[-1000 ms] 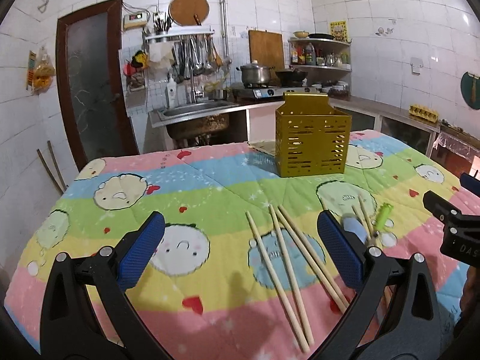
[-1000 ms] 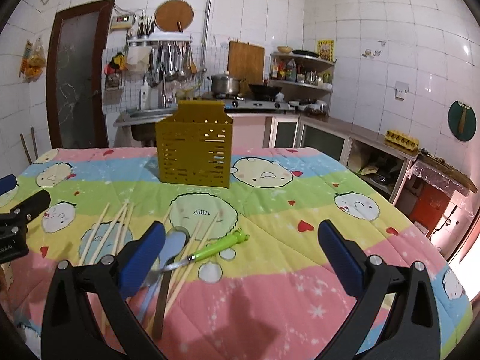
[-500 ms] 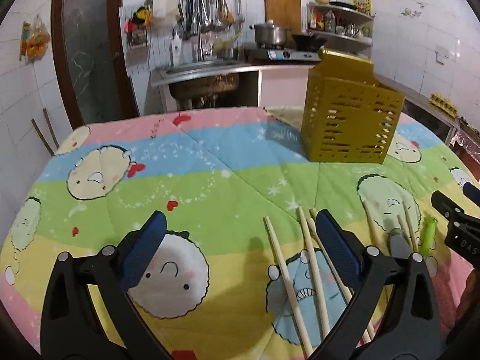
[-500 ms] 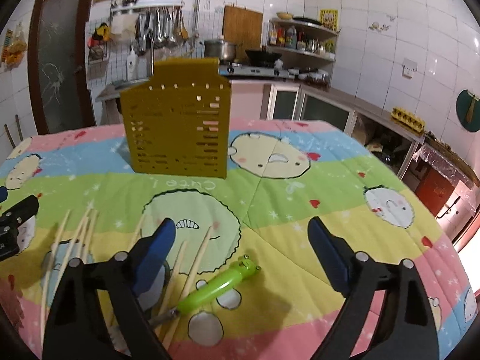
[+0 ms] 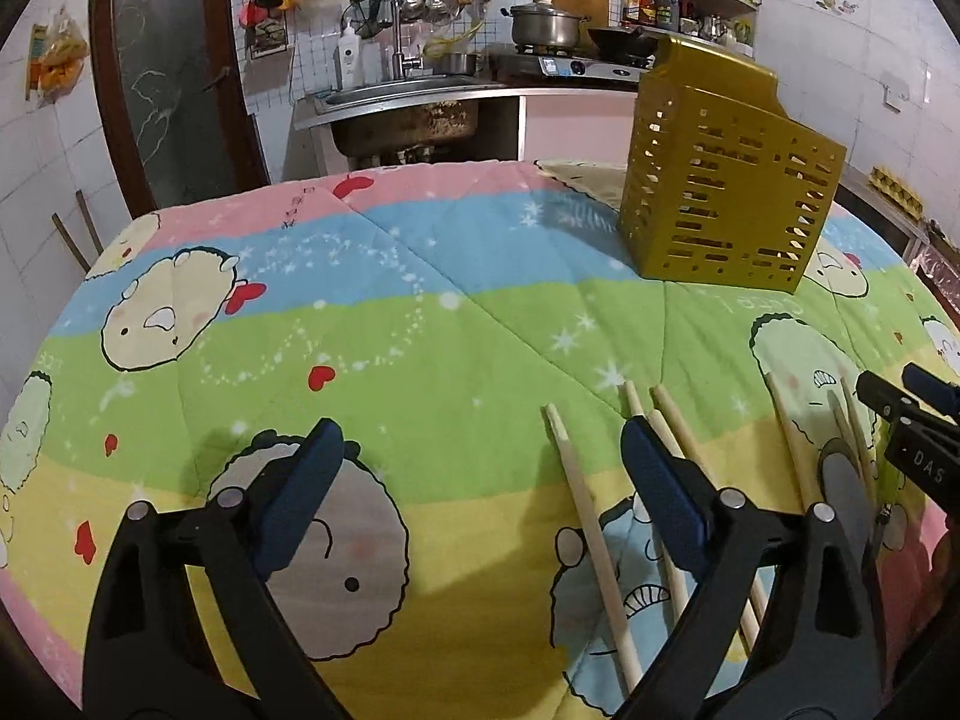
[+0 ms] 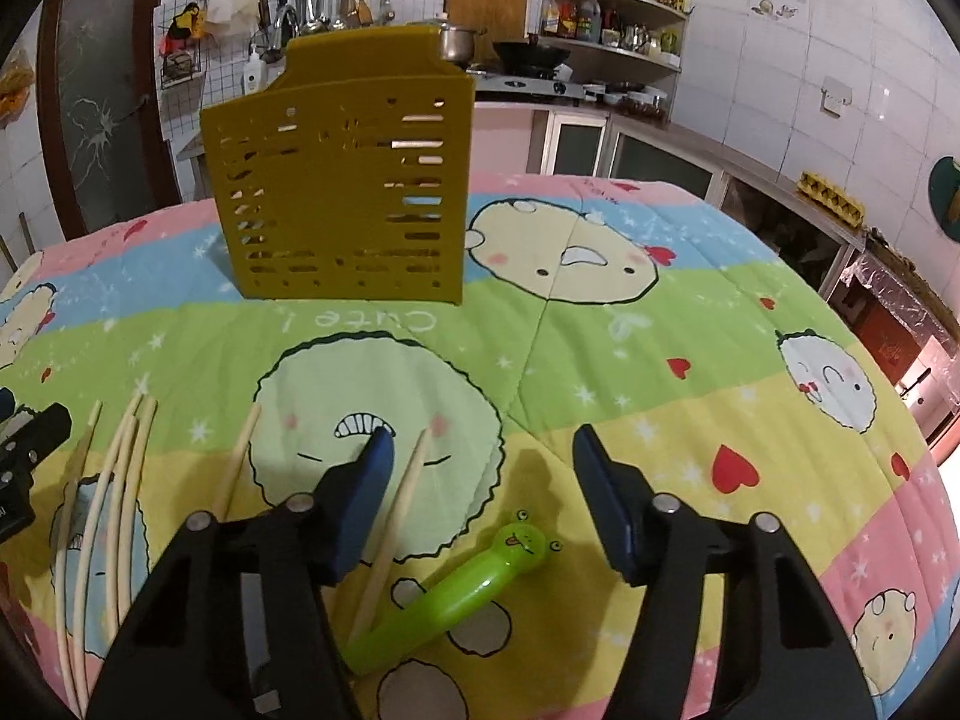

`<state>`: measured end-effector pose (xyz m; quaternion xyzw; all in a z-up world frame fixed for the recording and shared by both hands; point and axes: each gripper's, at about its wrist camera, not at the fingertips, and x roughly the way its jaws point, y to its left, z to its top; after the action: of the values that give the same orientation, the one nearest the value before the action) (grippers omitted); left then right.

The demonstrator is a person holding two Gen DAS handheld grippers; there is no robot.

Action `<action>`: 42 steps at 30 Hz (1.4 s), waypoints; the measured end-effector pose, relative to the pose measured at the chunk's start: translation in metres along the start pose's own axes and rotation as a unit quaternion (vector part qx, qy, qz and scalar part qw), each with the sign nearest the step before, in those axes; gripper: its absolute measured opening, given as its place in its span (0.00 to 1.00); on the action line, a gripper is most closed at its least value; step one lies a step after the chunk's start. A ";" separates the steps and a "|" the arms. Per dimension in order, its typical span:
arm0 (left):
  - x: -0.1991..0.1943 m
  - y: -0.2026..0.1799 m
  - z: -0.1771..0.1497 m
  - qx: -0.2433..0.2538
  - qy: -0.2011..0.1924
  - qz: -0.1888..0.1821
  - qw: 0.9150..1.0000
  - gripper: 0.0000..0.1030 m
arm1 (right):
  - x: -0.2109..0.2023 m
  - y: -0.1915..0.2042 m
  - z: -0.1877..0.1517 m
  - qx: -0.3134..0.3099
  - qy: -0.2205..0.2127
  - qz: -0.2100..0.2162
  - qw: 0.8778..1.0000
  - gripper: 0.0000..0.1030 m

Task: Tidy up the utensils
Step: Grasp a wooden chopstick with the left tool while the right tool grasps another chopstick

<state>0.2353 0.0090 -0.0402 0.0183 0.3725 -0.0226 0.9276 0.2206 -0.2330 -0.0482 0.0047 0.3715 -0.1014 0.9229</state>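
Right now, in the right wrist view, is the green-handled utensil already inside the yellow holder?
No, the green-handled utensil lies on the cloth, well in front of the yellow holder.

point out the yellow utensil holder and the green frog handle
yellow utensil holder [image 6: 342,192], right wrist view, middle of its slotted front wall
green frog handle [image 6: 456,594], right wrist view, mid-length of the handle

Hiding lower chopsticks [image 5: 675,585] behind left gripper [image 5: 480,495]; cutting off green-handled utensil [image 6: 456,594] head beneath right gripper [image 6: 483,501].
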 end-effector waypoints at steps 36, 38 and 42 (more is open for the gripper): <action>0.038 -0.023 0.008 -0.011 0.089 -0.009 0.996 0.26 | 0.031 0.017 0.013 0.016 0.081 0.015 0.996 0.19; 0.040 -0.024 0.010 -0.010 0.092 -0.007 0.996 0.21 | 0.032 0.019 0.016 0.019 0.087 0.016 0.996 0.15; 0.041 -0.028 0.012 -0.008 0.094 -0.011 0.995 0.10 | 0.034 0.022 0.020 0.029 0.091 0.018 0.995 0.08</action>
<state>0.2716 -0.0206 -0.0600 0.0085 0.4585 -0.0282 0.8882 0.2624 -0.2195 -0.0585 0.0472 0.4505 -0.0945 0.8865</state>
